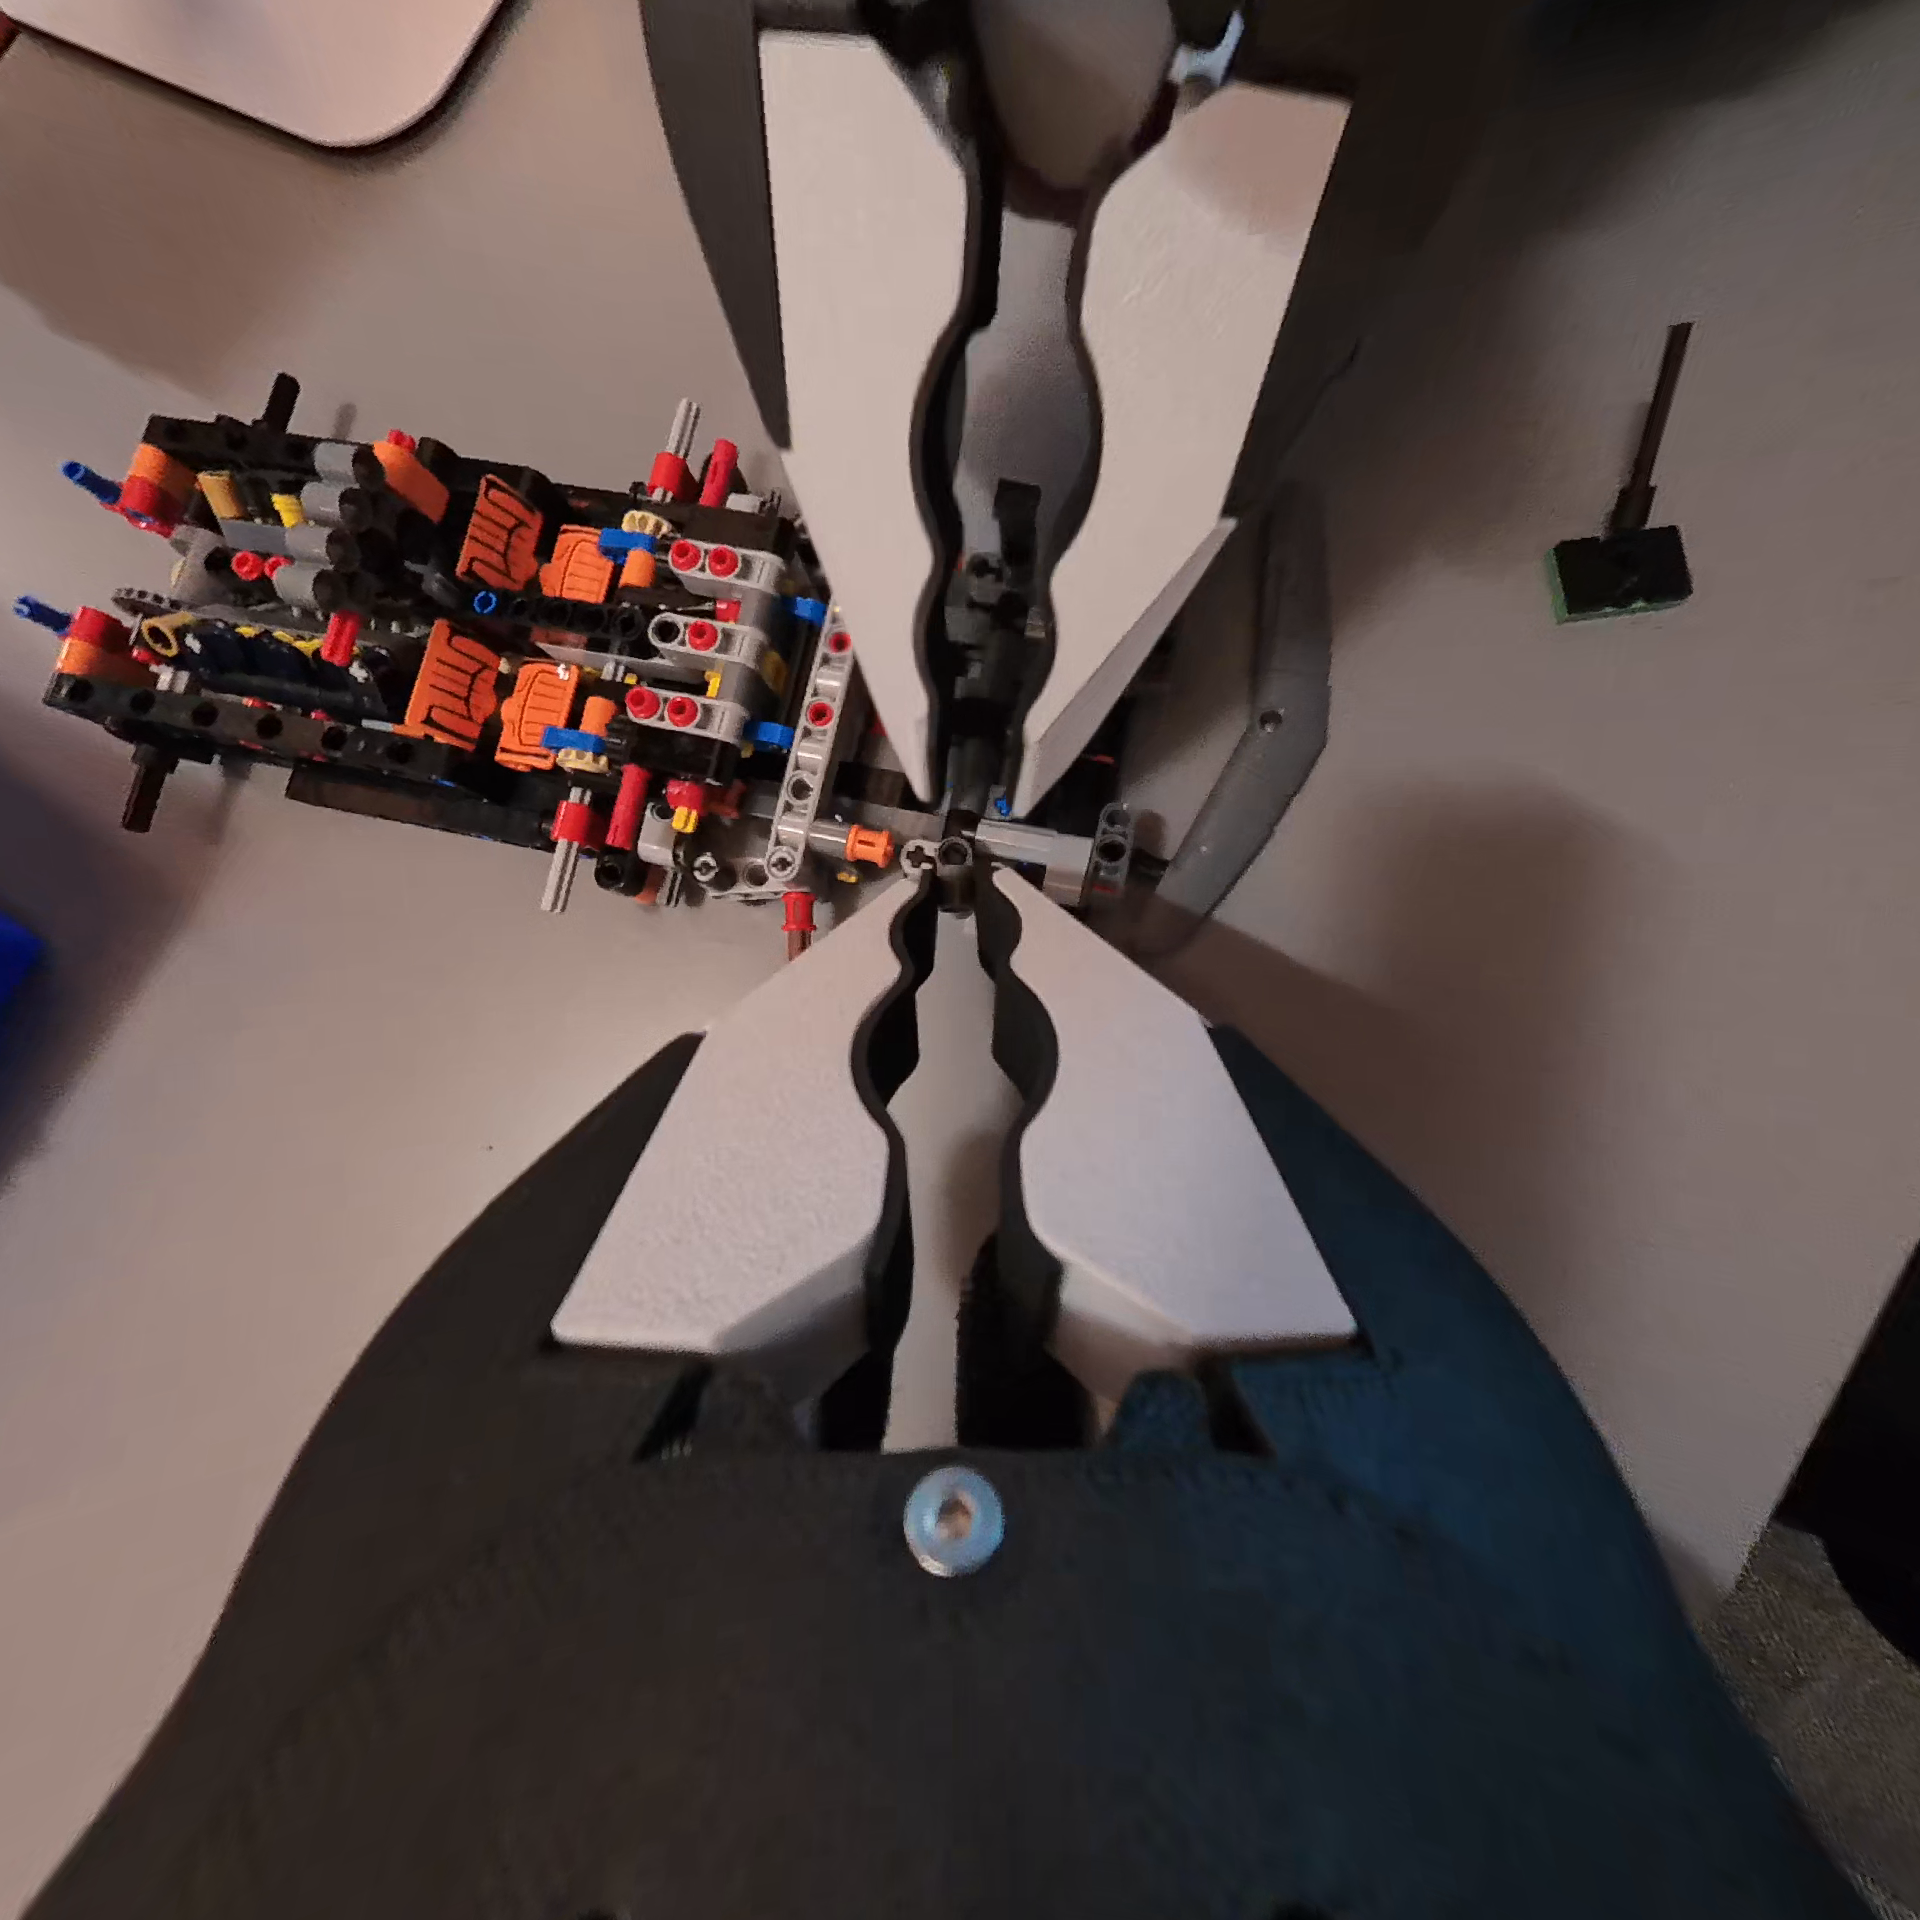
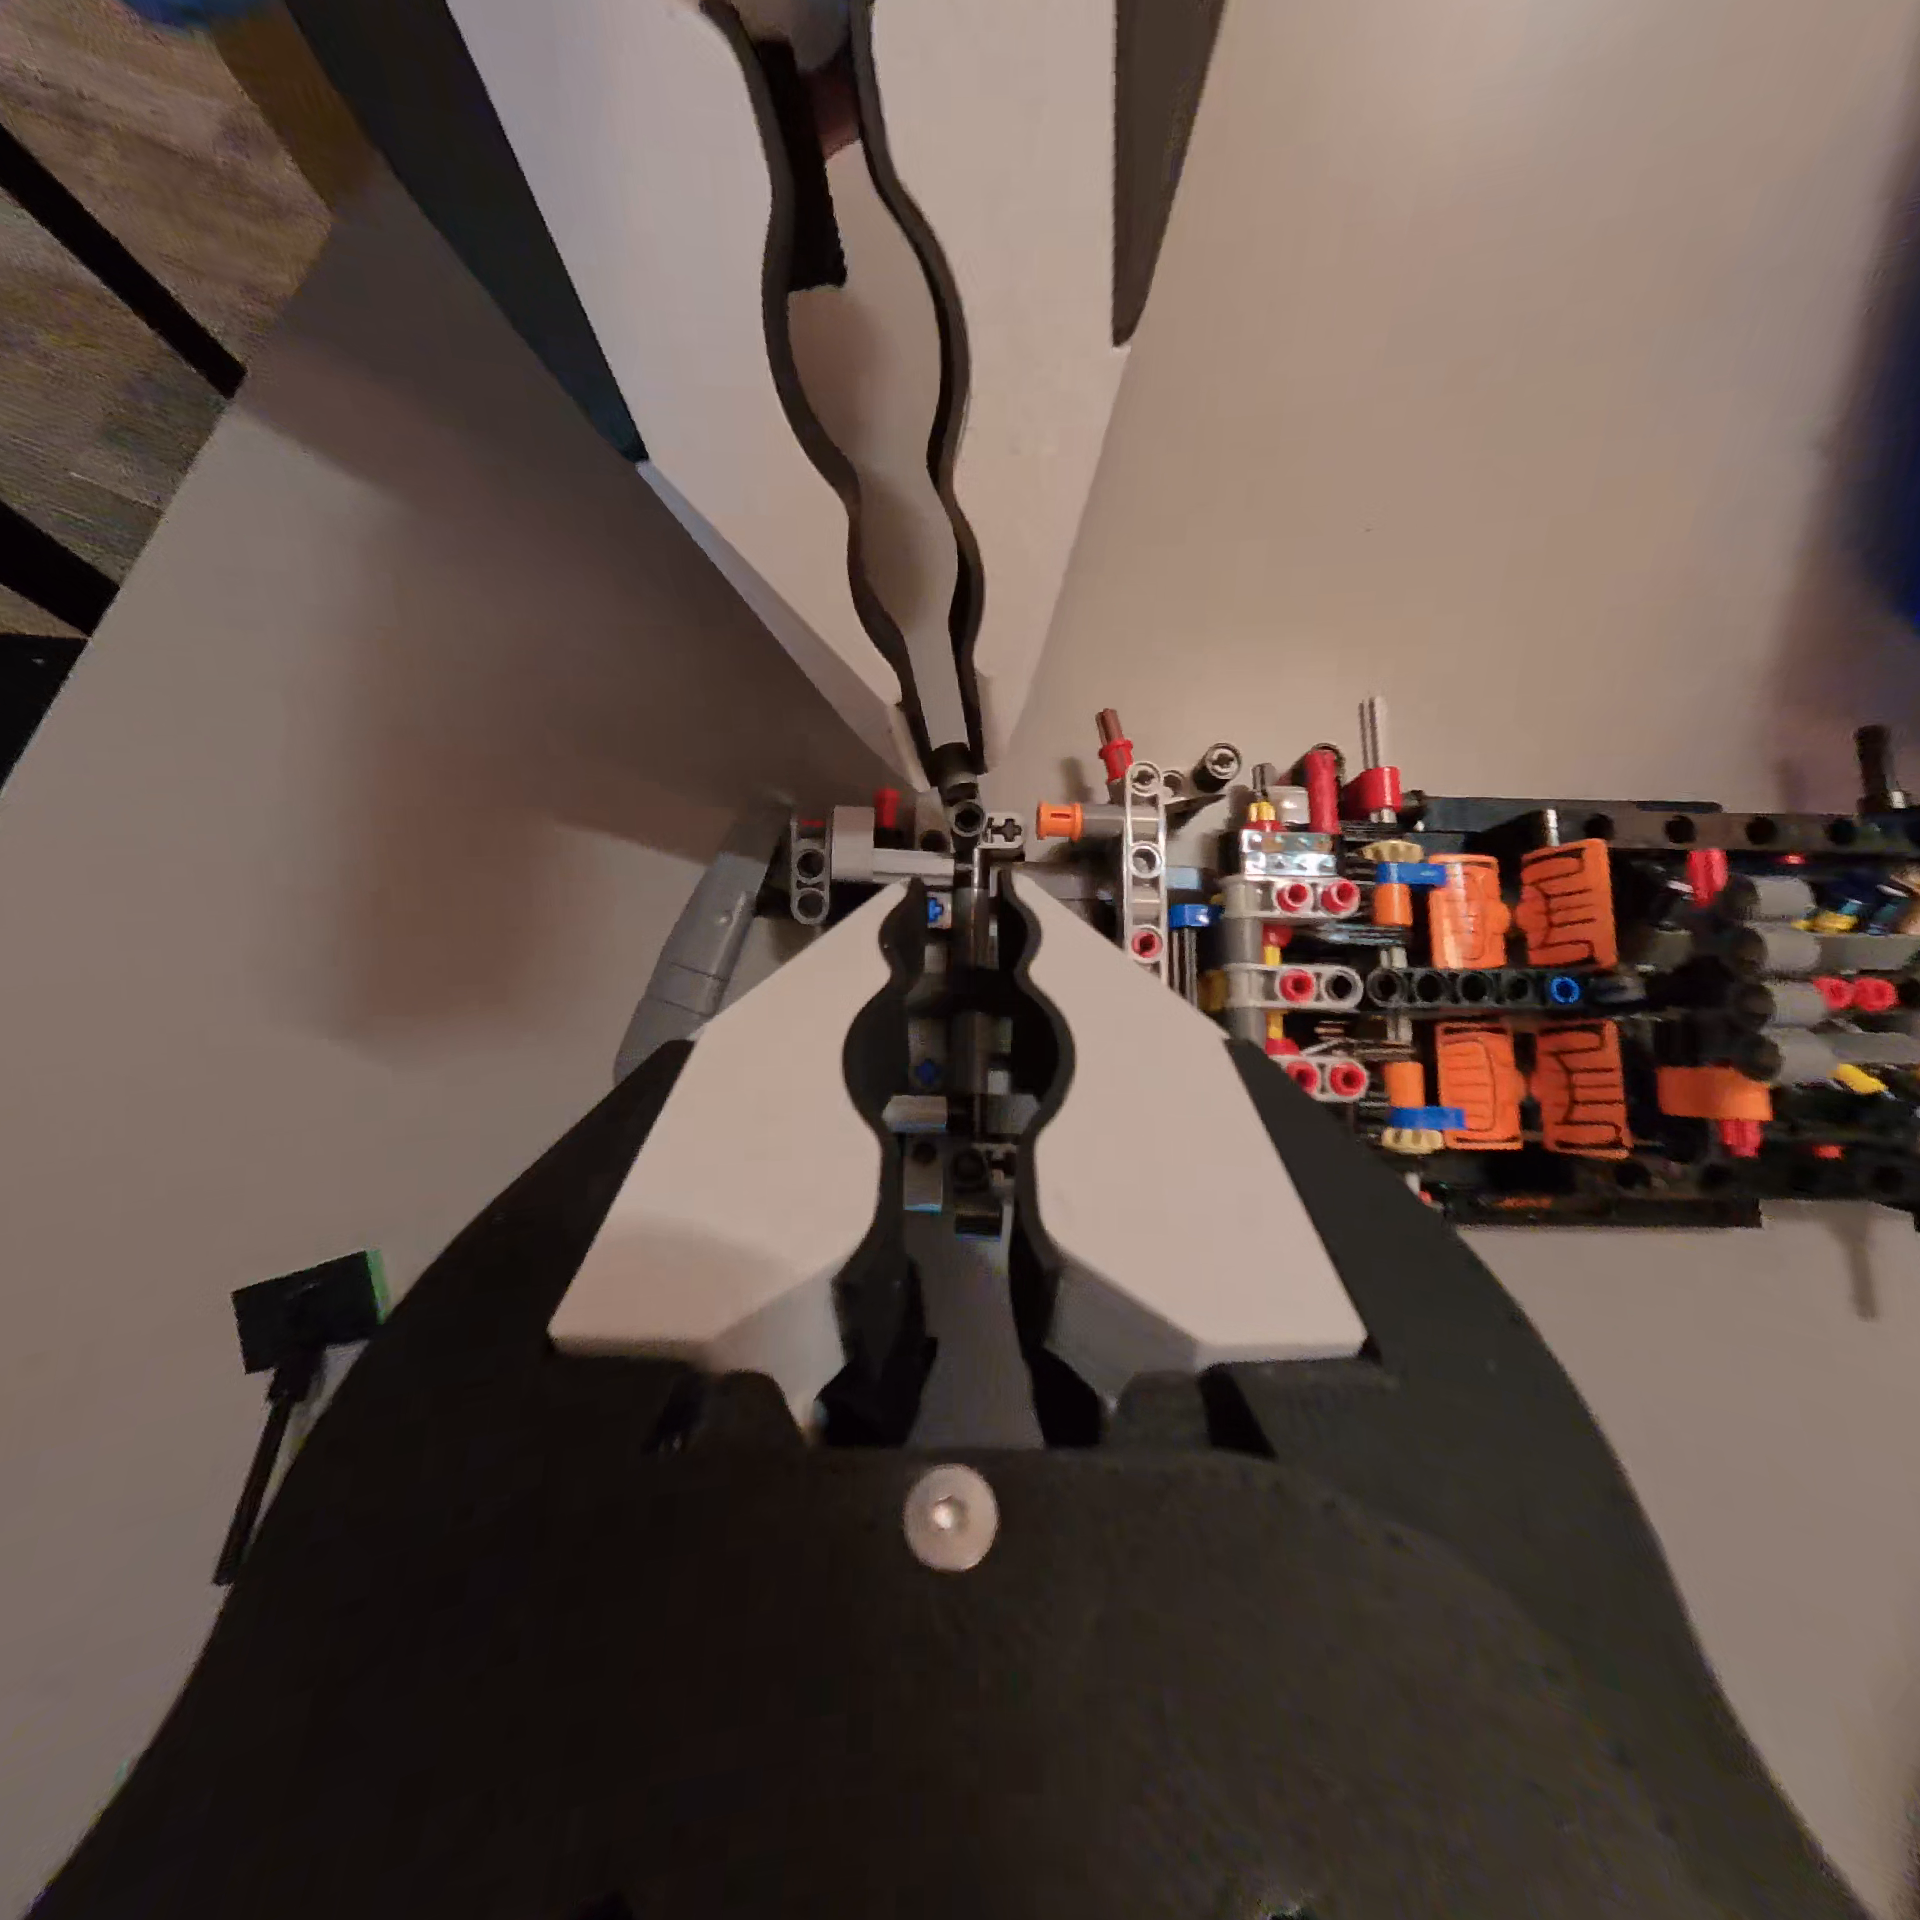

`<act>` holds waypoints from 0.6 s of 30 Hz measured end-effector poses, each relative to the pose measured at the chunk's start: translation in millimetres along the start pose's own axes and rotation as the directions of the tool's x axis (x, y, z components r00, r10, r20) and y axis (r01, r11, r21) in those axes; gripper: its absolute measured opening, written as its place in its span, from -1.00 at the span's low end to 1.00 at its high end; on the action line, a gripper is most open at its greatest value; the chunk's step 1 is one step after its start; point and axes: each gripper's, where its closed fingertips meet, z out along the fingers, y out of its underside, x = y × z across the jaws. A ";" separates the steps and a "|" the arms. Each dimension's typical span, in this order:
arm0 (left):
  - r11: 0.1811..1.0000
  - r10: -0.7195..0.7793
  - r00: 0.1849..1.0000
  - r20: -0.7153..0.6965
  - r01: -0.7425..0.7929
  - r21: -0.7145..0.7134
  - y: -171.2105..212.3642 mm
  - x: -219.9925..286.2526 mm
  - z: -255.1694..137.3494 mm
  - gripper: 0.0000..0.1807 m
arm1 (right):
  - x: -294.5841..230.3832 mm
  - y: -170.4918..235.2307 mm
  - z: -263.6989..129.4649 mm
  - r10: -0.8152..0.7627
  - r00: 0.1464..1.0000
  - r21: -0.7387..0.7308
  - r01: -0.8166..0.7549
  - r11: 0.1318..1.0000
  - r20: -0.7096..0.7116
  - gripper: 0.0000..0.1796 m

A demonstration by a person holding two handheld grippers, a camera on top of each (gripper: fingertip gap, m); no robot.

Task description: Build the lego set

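With the Technic chassis [image 1: 447, 634] largely assembled, both grippers' jaws pinch the black connector [image 1: 954, 854] at its front end, bodywork still missing.

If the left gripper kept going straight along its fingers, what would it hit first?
Likely the small black connector at the left gripper tips, on the lego model's grey end; just beyond are the right gripper's fingertips.
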 end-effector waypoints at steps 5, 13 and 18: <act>1.000 0.027 1.000 -0.016 -0.027 -0.008 1.1 -2.4 -0.2 -0.95 | 2.7 2.8 5.2 0.023 0.999 0.000 -0.023 1.000 0.041 -0.86; 0.997 0.071 0.996 -0.052 -0.072 -0.020 1.4 -4.3 -0.3 -0.95 | 7.3 10.1 2.8 0.048 0.993 -0.025 -0.046 0.999 0.103 -0.91; 0.995 0.094 0.993 -0.071 -0.096 -0.024 1.6 -5.2 -0.2 -0.94 | 11.1 10.7 3.4 0.039 0.996 -0.038 -0.036 0.999 0.080 -0.88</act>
